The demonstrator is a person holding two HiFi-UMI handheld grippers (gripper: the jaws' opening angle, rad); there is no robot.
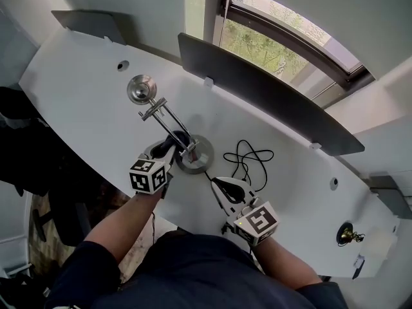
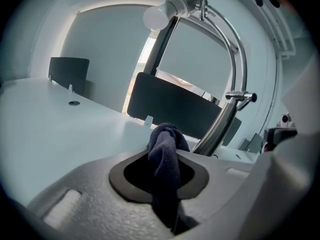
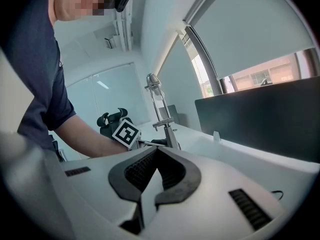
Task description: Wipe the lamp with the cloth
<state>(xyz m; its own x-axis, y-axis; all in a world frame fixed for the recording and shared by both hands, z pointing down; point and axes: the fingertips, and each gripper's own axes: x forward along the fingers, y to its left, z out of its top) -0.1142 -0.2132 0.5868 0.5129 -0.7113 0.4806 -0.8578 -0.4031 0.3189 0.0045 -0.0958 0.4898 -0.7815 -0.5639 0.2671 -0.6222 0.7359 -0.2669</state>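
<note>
Left gripper view: the left gripper (image 1: 168,149) is clamped on a dark blue knitted cloth (image 2: 167,154), presented at the foot of the chrome arched desk lamp (image 2: 227,109), evidently for wiping. The right gripper (image 1: 222,187) is closed and empty, idle above the white bench (image 1: 84,89).

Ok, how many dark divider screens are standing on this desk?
2. One long screen runs along the desk's far edge behind the lamp; a shorter one stands at the far left end. Others may lie outside the views.
</note>
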